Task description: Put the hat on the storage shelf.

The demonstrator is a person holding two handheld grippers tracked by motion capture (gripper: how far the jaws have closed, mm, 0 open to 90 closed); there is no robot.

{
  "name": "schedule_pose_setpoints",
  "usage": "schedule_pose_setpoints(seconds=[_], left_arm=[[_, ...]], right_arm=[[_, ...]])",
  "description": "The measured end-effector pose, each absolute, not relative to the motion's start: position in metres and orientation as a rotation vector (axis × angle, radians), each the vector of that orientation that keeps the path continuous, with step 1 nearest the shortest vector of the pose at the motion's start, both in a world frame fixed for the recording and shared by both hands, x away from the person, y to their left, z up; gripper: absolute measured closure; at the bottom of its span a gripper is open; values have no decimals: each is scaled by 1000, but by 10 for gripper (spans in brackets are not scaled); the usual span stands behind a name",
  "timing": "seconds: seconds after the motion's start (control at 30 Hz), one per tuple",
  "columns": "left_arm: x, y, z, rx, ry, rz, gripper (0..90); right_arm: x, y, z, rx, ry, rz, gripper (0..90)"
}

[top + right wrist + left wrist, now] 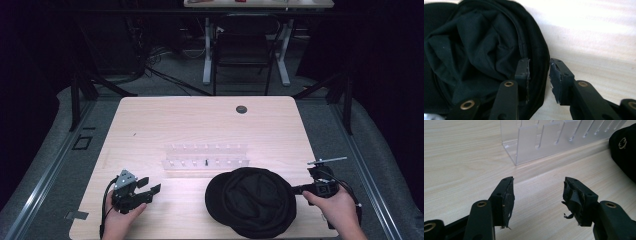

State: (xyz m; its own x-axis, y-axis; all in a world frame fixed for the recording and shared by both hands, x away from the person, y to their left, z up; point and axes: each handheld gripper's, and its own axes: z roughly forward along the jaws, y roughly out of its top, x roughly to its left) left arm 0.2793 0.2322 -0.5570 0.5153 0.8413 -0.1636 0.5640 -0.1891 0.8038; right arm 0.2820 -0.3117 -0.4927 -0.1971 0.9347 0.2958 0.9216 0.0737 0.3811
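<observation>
A black cap lies upside down on the near right part of the wooden table, its dark lining showing. My right gripper is at the cap's right edge. In the right gripper view its jaws straddle the cap's rim, one inside and one outside, with a thin gap on the outer side. My left gripper rests near the table's front left, jaws wide apart with only bare table between them. The cap's edge shows off to its right.
A clear acrylic rack with upright dividers stands mid-table just behind the cap, close ahead of the left gripper. A dark round cable hole sits near the table's far edge. A chair stands beyond the table.
</observation>
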Motion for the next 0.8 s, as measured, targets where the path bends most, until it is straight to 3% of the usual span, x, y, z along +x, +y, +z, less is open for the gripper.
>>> schedule_pose_setpoints(seconds=[0.8], left_arm=[[280, 231, -559, 1890, 1161, 399, 422]], right_arm=[[296, -316, -516, 2139, 2380, 705, 769]])
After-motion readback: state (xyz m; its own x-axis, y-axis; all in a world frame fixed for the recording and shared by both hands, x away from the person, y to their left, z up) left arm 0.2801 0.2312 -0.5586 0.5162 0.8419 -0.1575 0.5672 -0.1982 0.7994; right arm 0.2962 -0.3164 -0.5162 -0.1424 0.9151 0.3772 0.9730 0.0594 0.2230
